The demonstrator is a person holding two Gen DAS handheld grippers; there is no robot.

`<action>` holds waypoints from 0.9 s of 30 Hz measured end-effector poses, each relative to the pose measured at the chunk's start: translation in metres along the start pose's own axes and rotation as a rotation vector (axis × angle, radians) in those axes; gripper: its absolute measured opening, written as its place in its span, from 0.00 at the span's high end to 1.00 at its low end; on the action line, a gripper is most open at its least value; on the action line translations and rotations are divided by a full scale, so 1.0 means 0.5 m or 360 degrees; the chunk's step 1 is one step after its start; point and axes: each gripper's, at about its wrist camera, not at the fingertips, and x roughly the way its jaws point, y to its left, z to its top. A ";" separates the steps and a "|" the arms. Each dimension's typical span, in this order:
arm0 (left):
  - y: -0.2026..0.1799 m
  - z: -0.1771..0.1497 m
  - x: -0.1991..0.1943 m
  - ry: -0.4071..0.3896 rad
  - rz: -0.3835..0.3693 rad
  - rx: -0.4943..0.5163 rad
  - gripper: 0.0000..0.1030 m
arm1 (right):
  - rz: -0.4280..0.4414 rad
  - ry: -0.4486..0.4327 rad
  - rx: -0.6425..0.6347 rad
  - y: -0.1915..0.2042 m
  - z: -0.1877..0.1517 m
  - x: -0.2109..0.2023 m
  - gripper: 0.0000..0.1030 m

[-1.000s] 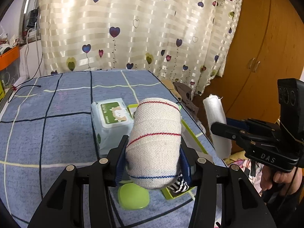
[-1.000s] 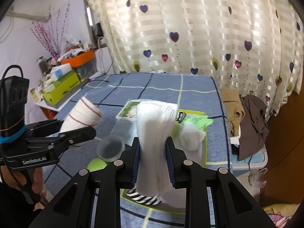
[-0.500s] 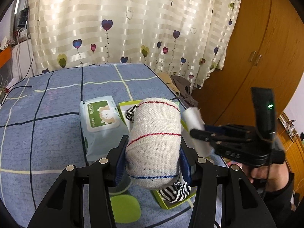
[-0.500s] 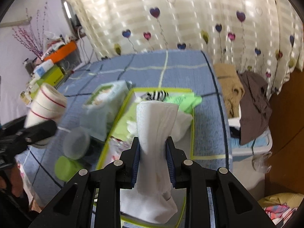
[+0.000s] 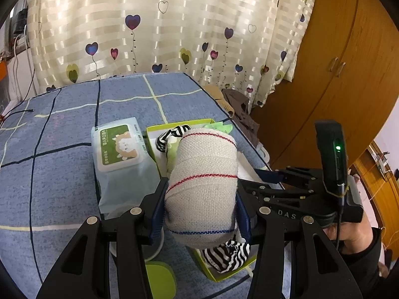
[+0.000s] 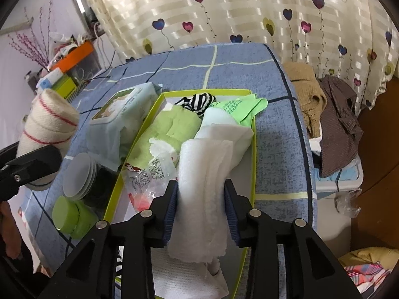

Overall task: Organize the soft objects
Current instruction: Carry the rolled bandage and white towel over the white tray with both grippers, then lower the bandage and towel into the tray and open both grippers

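Descending since the earlier frame, the right gripper (image 6: 201,206) is now hanging low over the yellow-rimmed tray (image 6: 253,154), and its jaws have just been opening around the white cotton roll (image 6: 207,174), which is still lying between the pads, apparently loosened. The left gripper (image 5: 200,211) is clamping the striped bandage roll (image 5: 202,179) above the tray's near end. Risk: the white roll is leaning on the heaped contents and may be tipping over the rim; the crowding grippers may be colliding.
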 end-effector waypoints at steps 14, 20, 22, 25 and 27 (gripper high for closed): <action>-0.023 0.026 0.061 0.0072 0.0016 0.0027 0.52 | -0.0010 -0.0143 -0.0037 0.005 0.004 -0.072 0.54; -0.026 0.026 0.122 0.0190 0.0023 -0.0004 0.52 | -0.0010 -0.0159 -0.0012 -0.010 -0.004 -0.083 0.54; -0.029 0.029 0.135 0.0205 0.0020 -0.0015 0.52 | -0.0013 -0.0160 -0.0006 -0.014 -0.006 -0.084 0.54; -0.036 0.033 0.152 0.0223 0.0003 -0.0018 0.52 | -0.0019 -0.0167 0.0009 -0.023 -0.009 -0.087 0.54; -0.043 0.036 0.174 0.0276 -0.0010 0.0011 0.52 | -0.0020 -0.0172 0.0025 -0.030 -0.011 -0.089 0.54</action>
